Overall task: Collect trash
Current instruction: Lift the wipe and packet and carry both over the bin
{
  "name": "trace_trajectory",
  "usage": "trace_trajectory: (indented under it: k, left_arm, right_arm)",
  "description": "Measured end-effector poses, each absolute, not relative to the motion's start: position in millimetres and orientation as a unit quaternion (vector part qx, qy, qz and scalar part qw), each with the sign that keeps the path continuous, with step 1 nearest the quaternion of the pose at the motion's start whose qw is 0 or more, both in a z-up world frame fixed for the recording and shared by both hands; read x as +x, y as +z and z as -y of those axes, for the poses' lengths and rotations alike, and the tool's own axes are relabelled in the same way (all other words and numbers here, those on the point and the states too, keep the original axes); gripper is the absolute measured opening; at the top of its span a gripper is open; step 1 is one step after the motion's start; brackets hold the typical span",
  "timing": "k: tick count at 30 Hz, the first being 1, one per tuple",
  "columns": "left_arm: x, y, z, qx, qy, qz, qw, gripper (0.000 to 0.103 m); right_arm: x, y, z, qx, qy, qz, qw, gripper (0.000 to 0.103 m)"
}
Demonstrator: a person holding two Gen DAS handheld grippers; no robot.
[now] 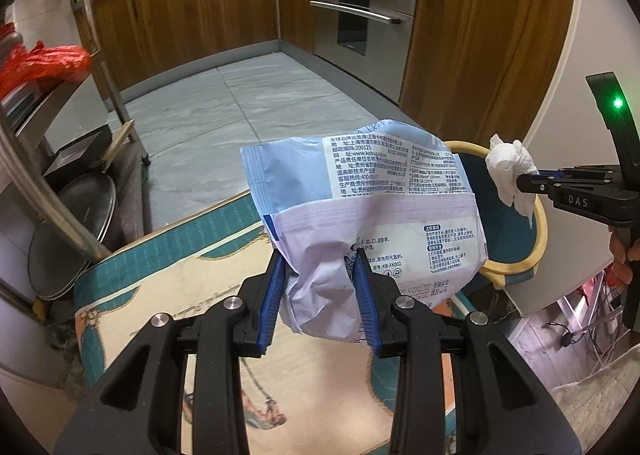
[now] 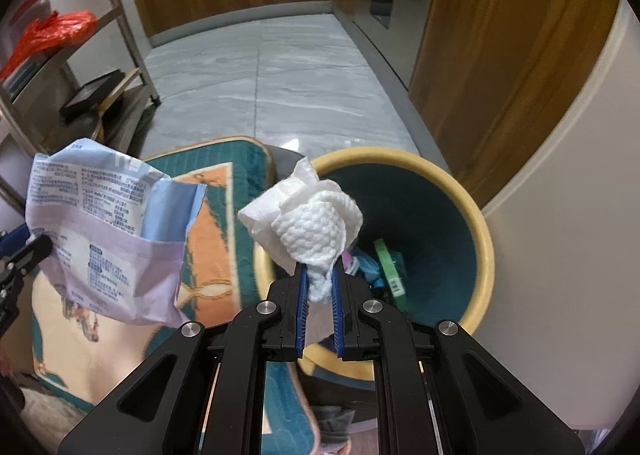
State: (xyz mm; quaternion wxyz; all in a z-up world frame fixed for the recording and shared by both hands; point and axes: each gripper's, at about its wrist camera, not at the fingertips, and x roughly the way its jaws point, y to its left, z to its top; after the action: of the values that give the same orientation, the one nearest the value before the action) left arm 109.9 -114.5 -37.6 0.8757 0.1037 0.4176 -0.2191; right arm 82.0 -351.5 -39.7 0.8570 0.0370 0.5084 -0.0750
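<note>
While both hands hold their tools above the patterned rug (image 1: 168, 275), the left gripper (image 1: 320, 255) is clamped on the crumpled lower end of a pale blue and lilac wipes packet (image 1: 372, 195), its blue pads pressing into the wrapper from either side. The packet stands up ahead of the fingers, printed side toward the camera, clear of the floor. The right gripper (image 2: 321, 269) is closed tight on a wadded white paper towel (image 2: 308, 215), pinched by its lower tail, with the bulk of the wad sticking out past the fingertips. The towel hangs at the near rim of a round bin (image 2: 486, 251), teal inside with a yellow rim. Coloured scraps (image 2: 386, 259) lie at the bin's bottom.
</note>
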Motion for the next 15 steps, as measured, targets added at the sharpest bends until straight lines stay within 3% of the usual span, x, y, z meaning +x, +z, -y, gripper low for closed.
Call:
trace_trajectory:
  k: [15]
  left_arm:
    - [109.2,-43.5,166.0,0.107,-0.257,-0.415,0.866,0.034]
  right_arm:
    - [67.1,-45.9,396.1,0.062,-0.112,-0.513,0.849,0.012]
